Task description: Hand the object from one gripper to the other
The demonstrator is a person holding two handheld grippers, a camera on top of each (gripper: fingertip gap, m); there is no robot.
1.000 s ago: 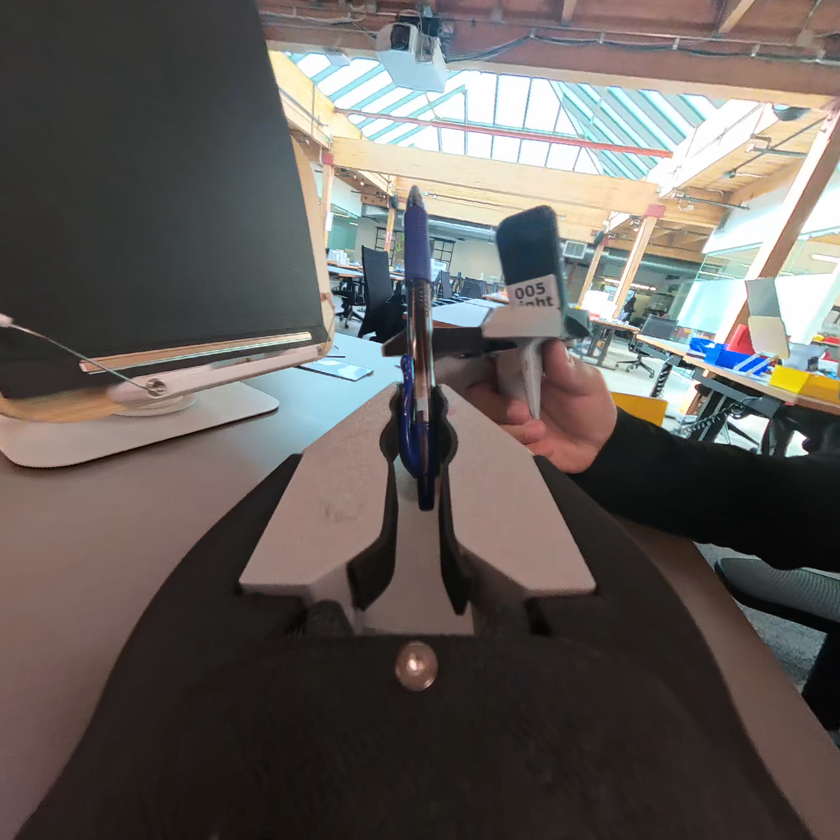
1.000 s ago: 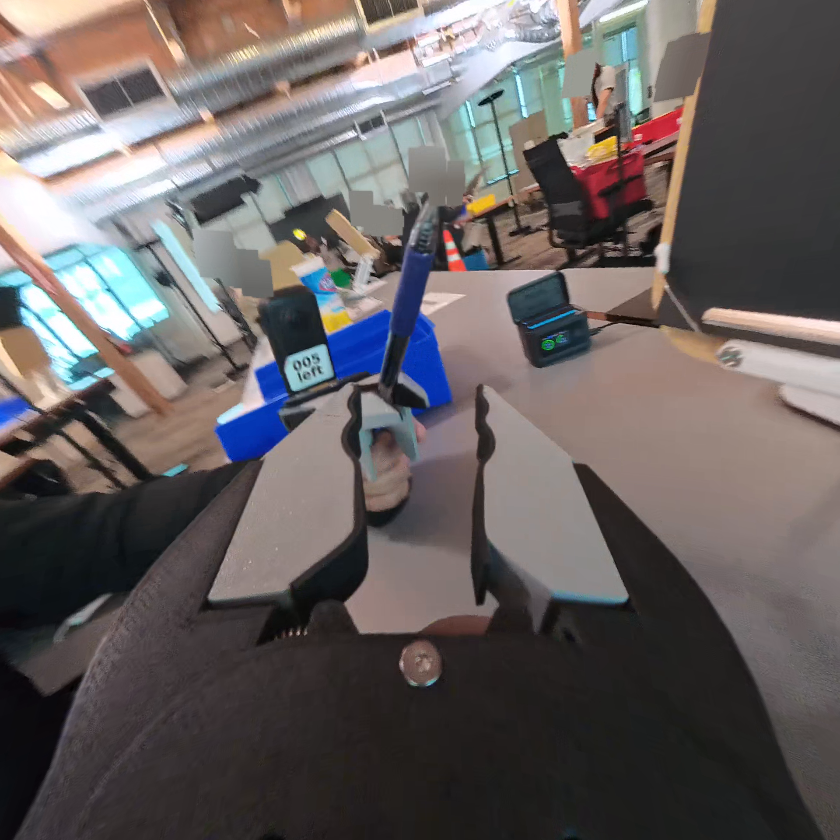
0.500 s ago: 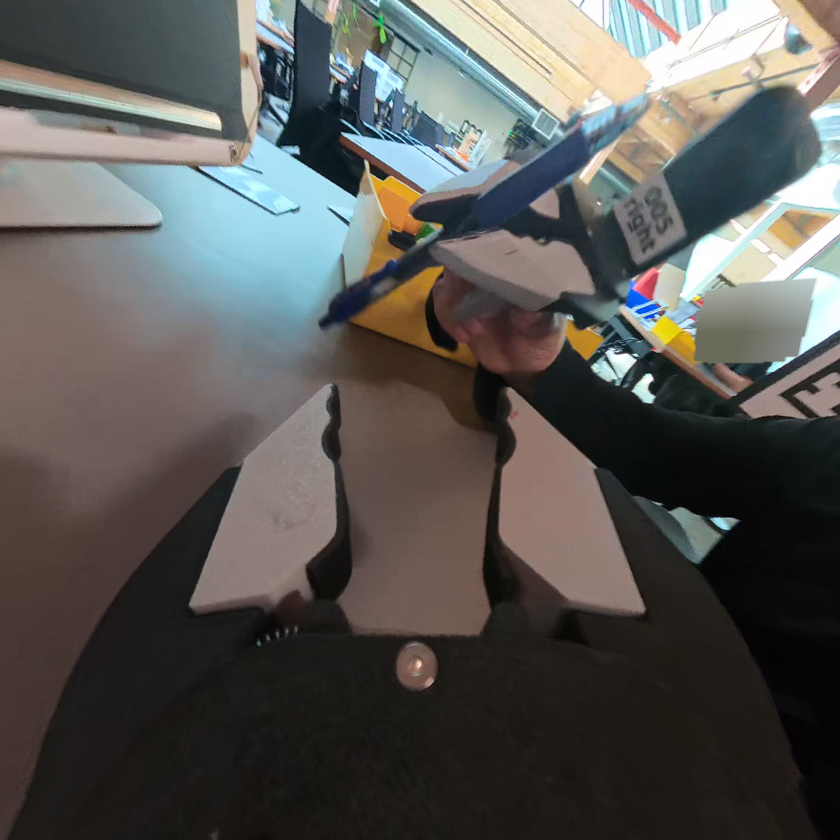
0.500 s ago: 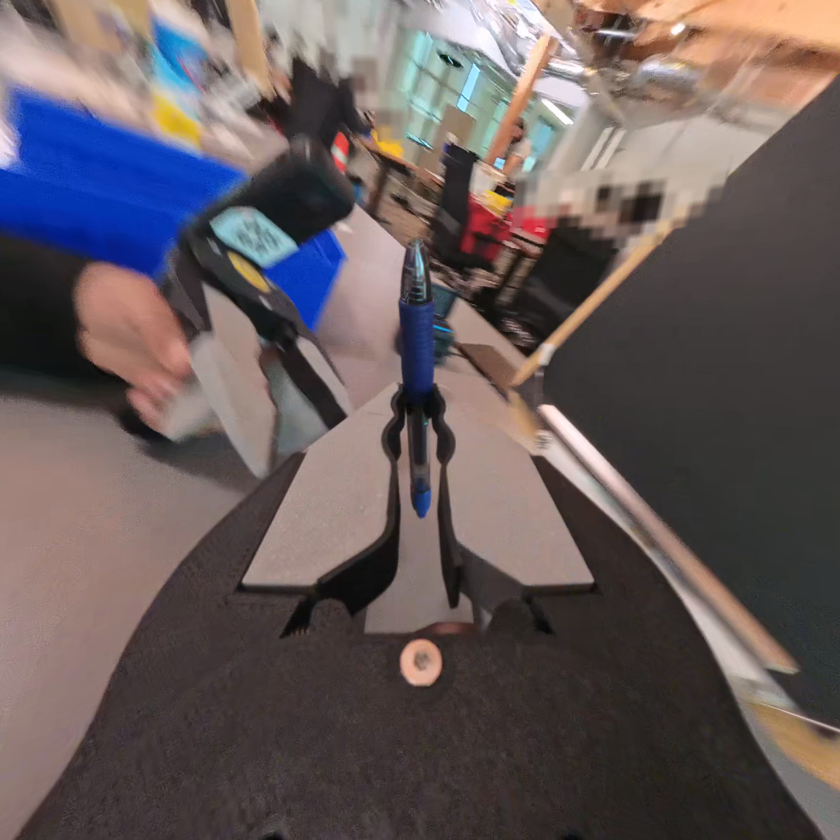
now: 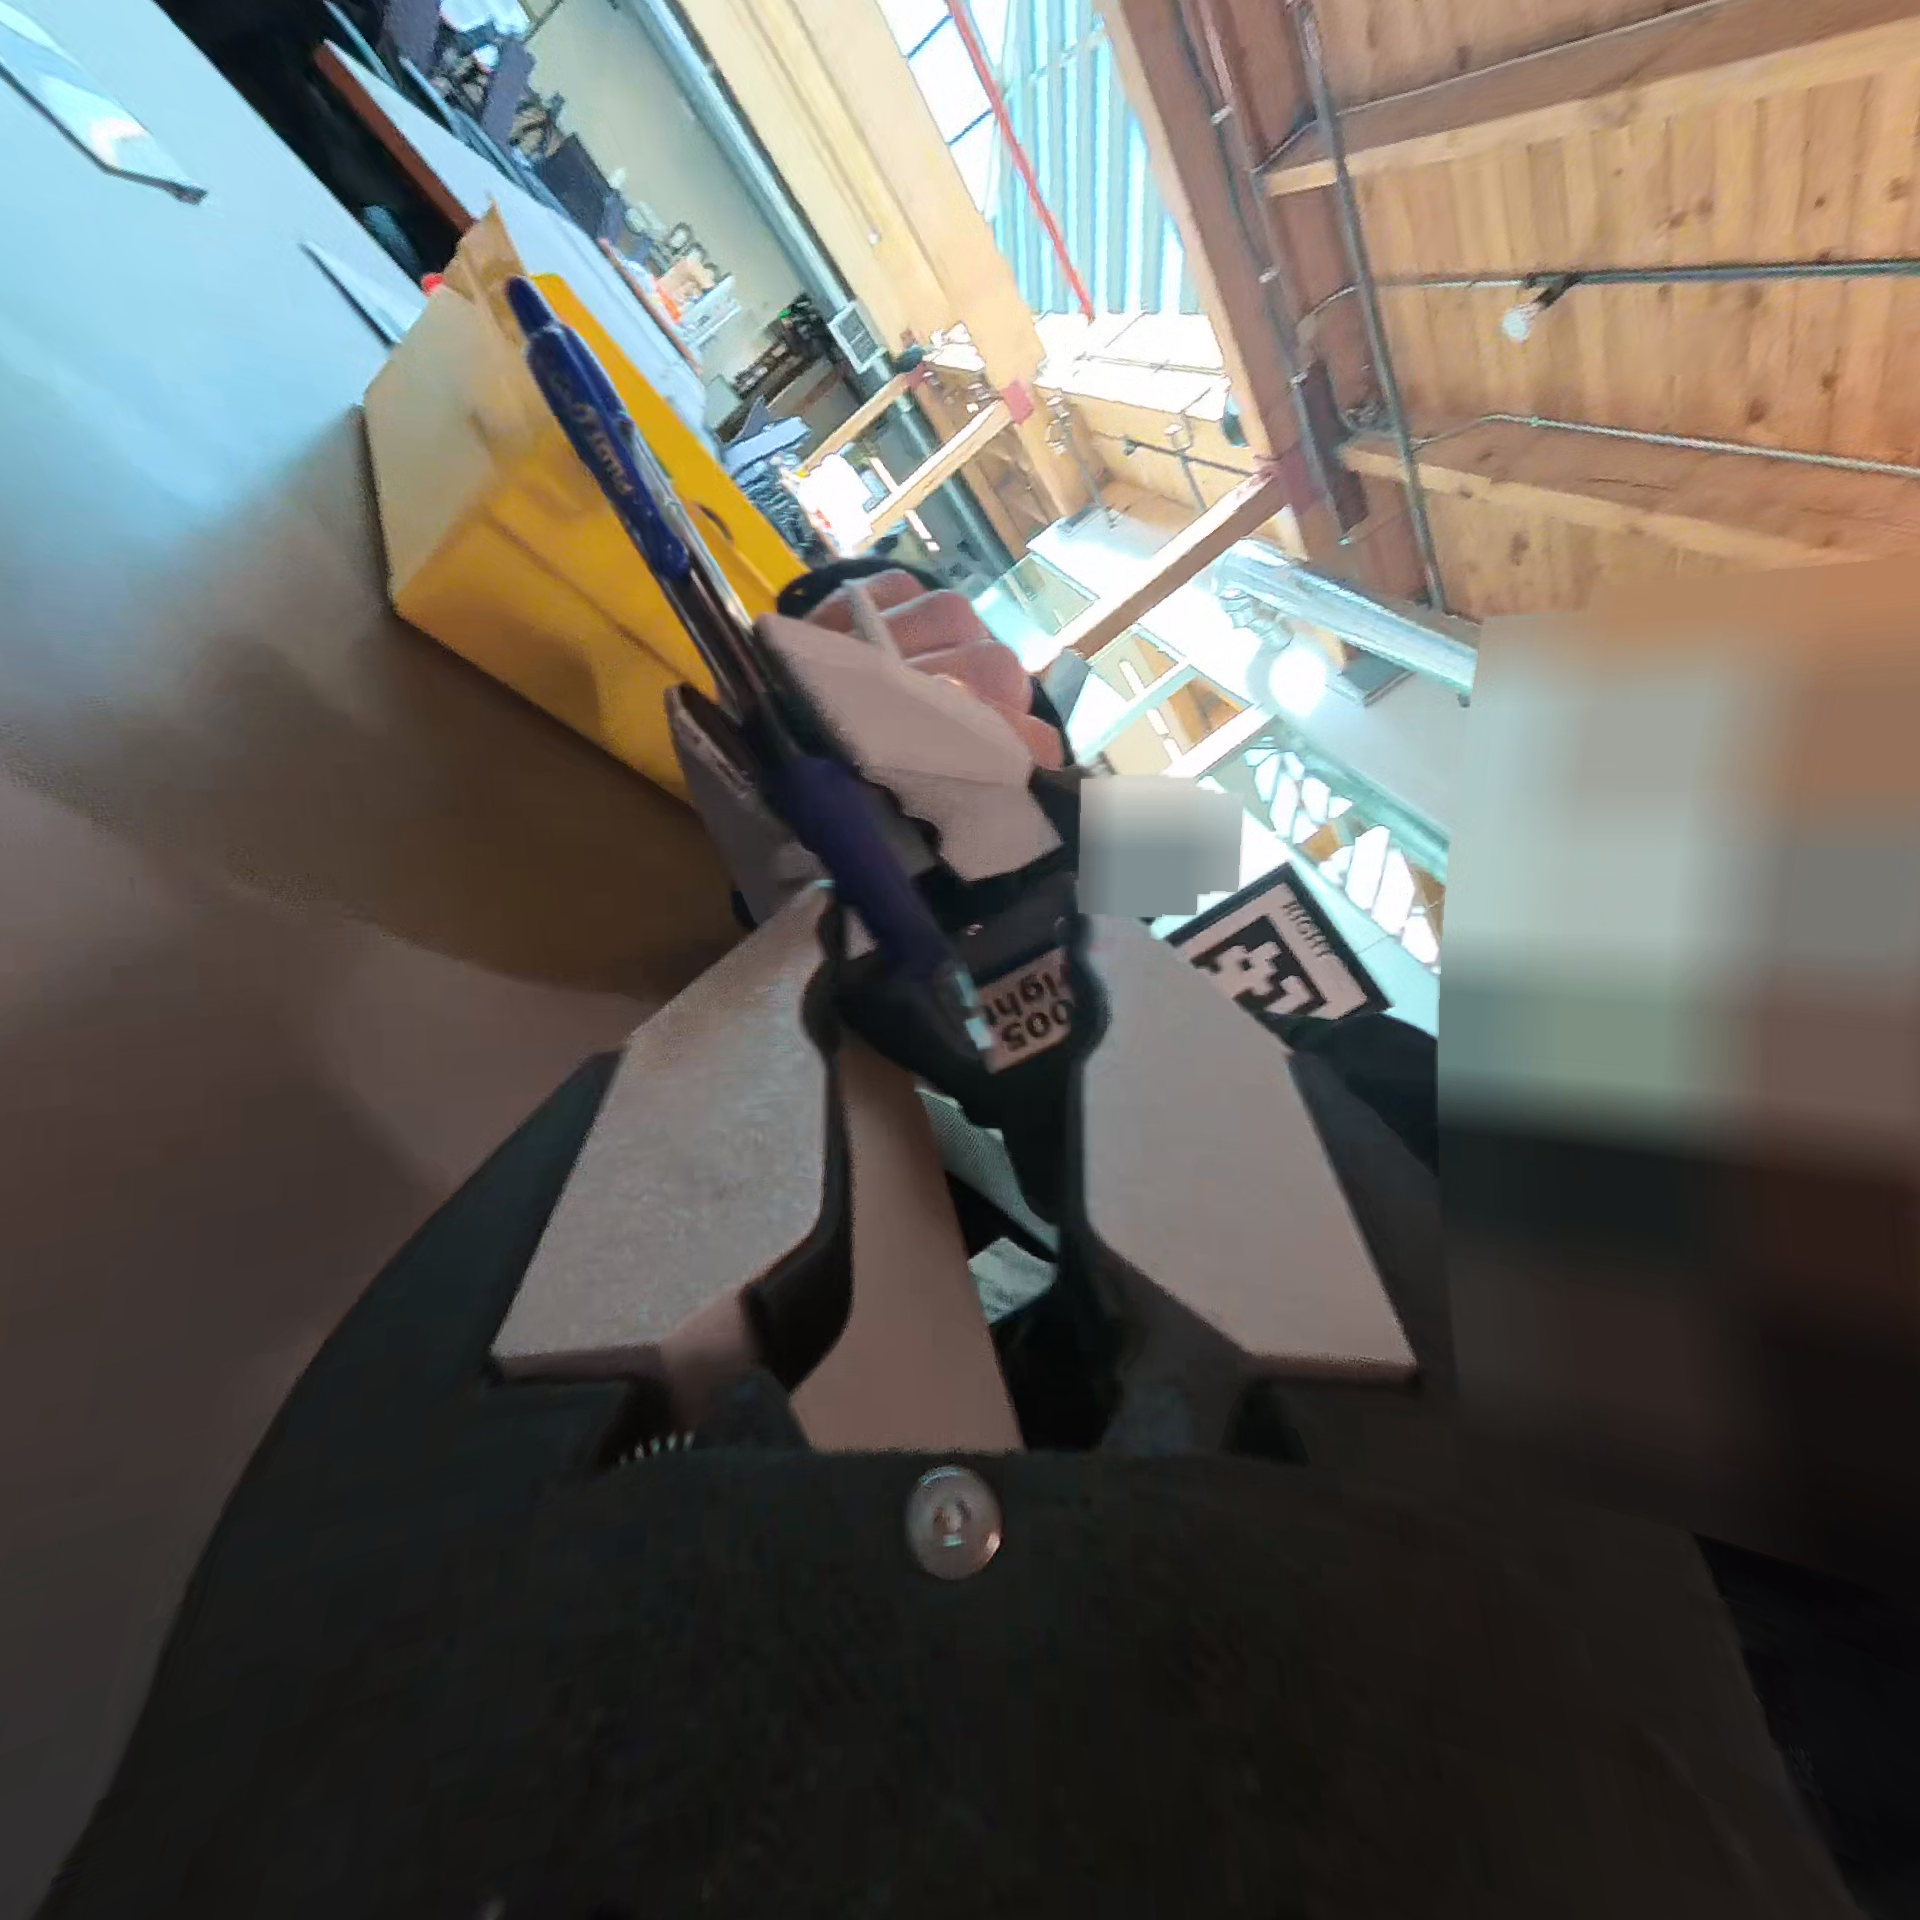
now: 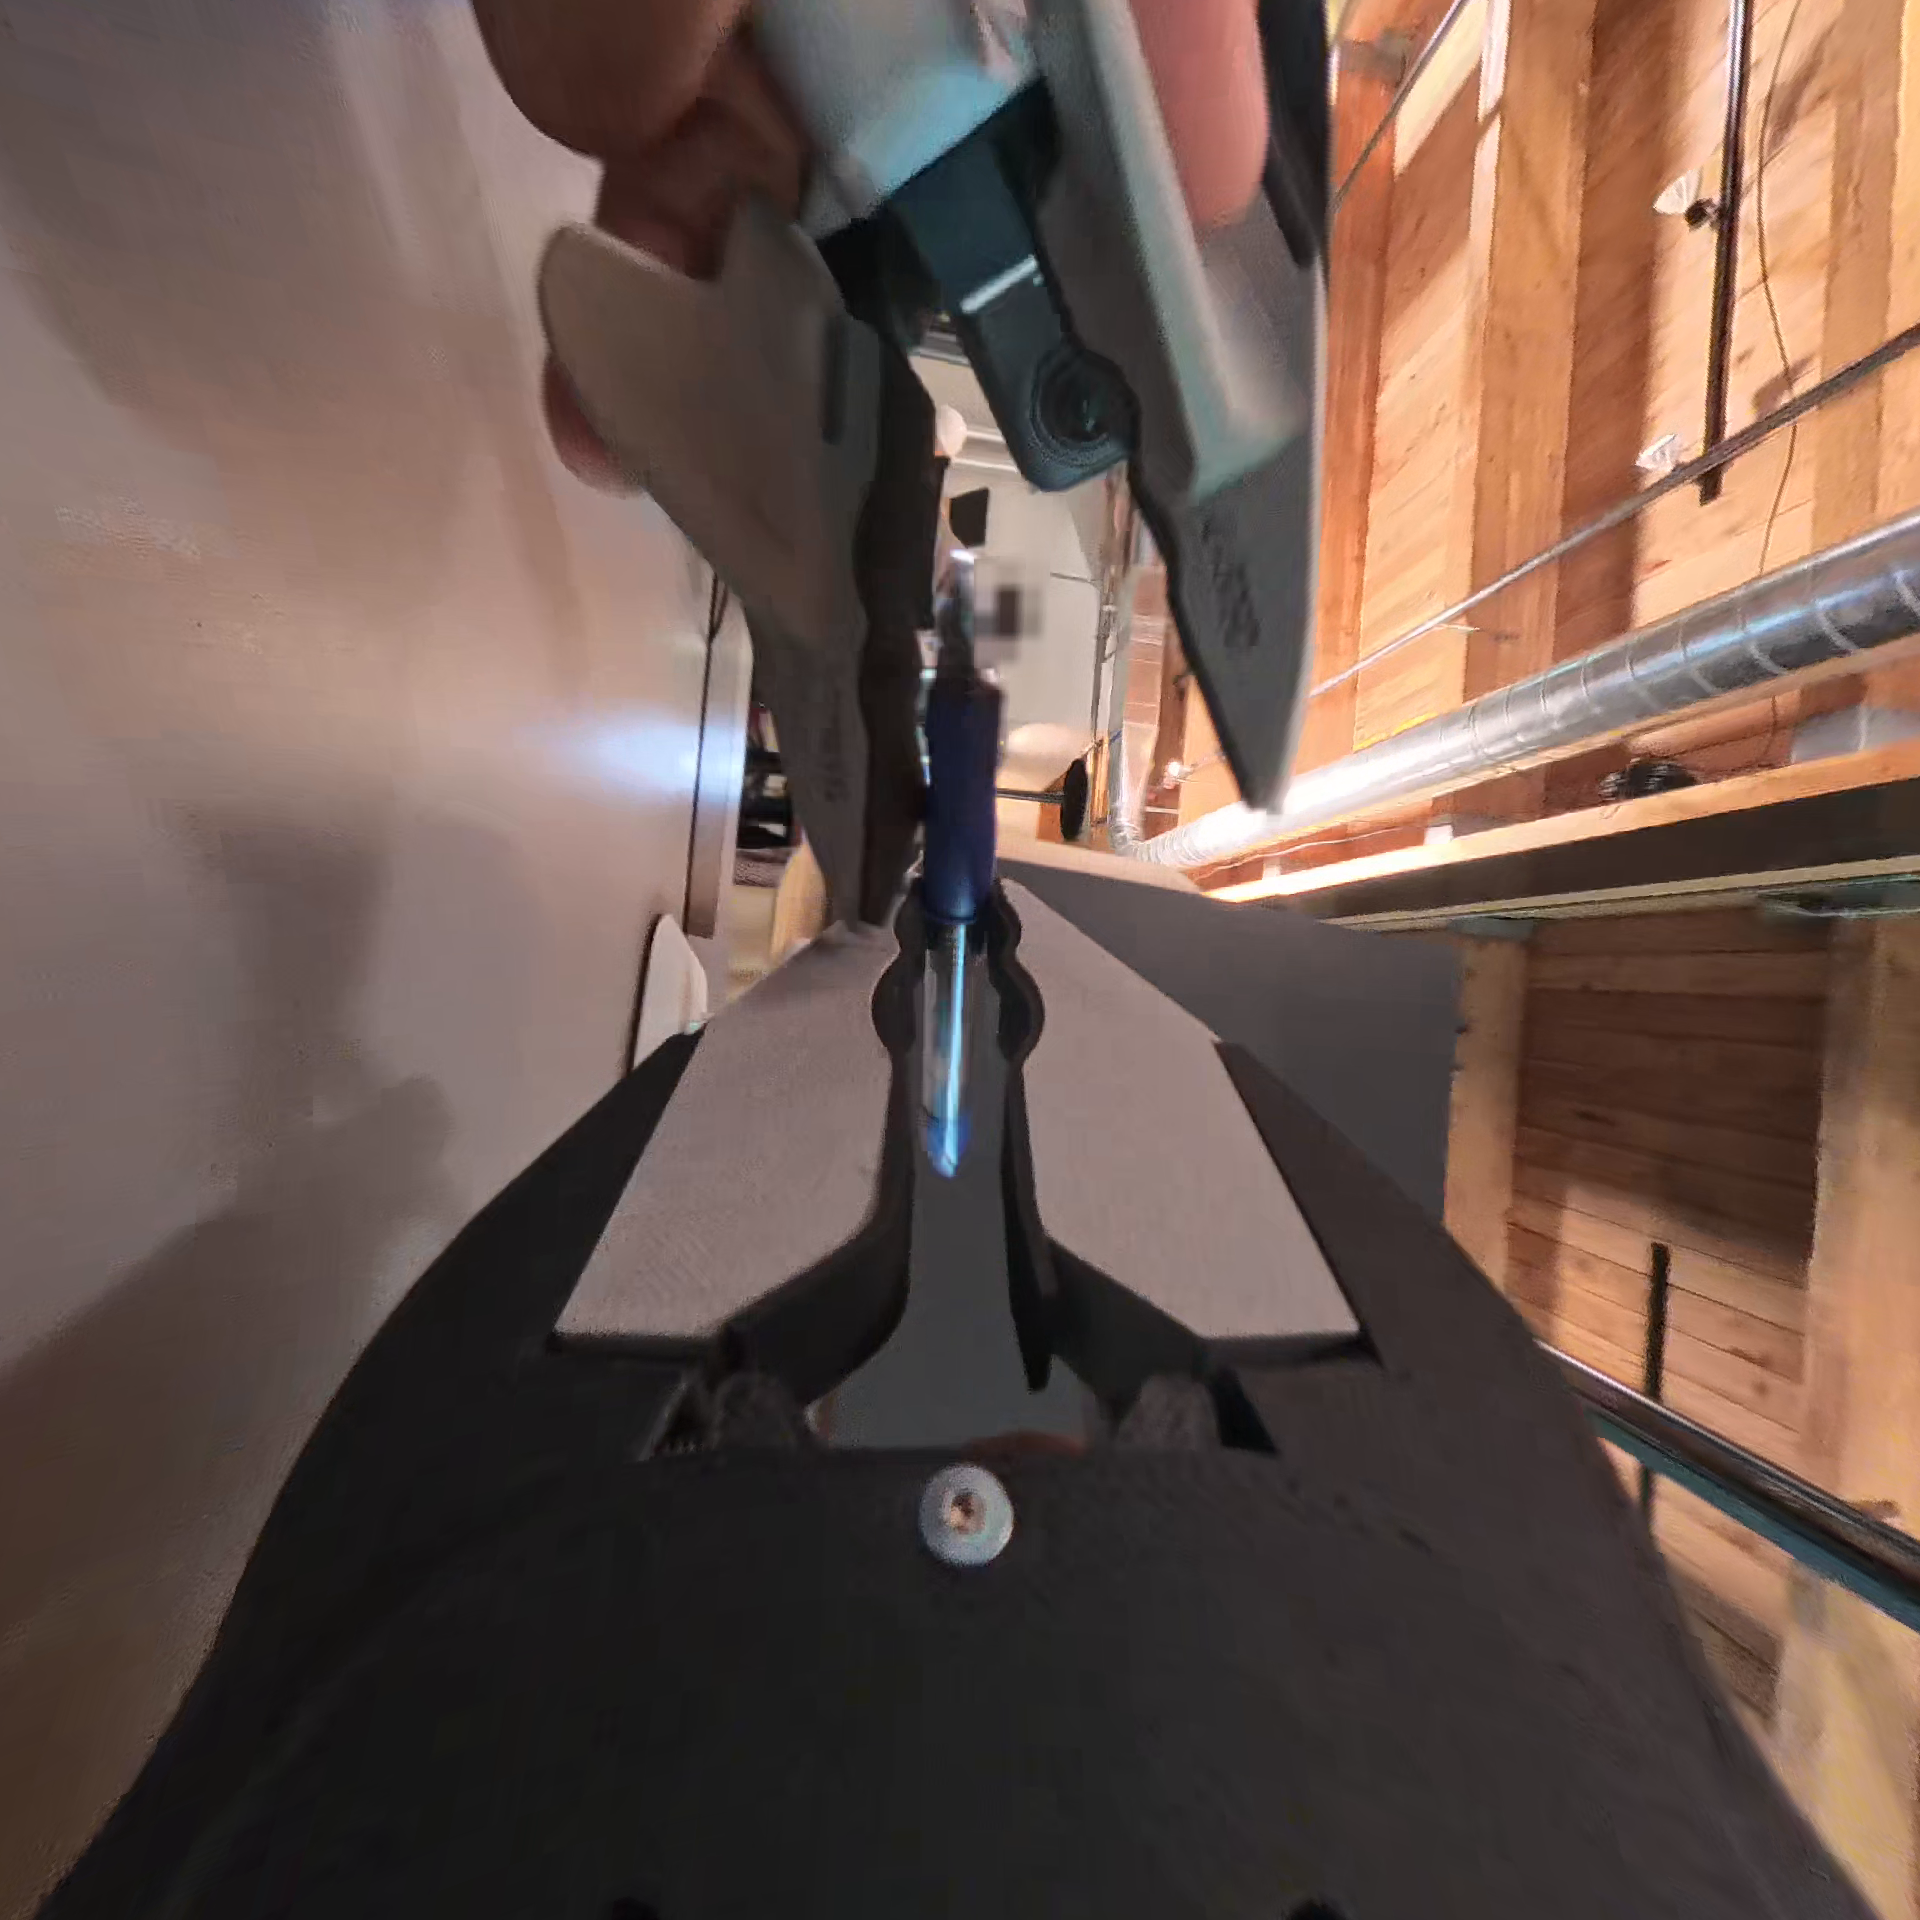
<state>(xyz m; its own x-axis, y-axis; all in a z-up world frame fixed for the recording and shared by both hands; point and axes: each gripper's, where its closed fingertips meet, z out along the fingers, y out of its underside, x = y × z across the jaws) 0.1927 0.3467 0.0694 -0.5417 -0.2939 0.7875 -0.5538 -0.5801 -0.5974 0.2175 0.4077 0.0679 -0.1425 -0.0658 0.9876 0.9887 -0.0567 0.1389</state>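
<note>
Pen [image 5: 623, 478] — in the left wrist view it is a blue one clamped in the right gripper [image 5: 821, 790], slanting up past the yellow bin [image 5: 520, 551] that sits on the brown tabletop [image 5: 260, 831], while the left gripper [image 5: 956, 997] hangs spread wide with nothing between its fingers. From the right wrist view the pen [image 6: 958, 790] runs straight out of the closed right gripper [image 6: 956, 935], and the left gripper [image 6: 1039, 727] hovers apart around its far end — to my eye it should close squarely on the barrel before the right lets go.
</note>
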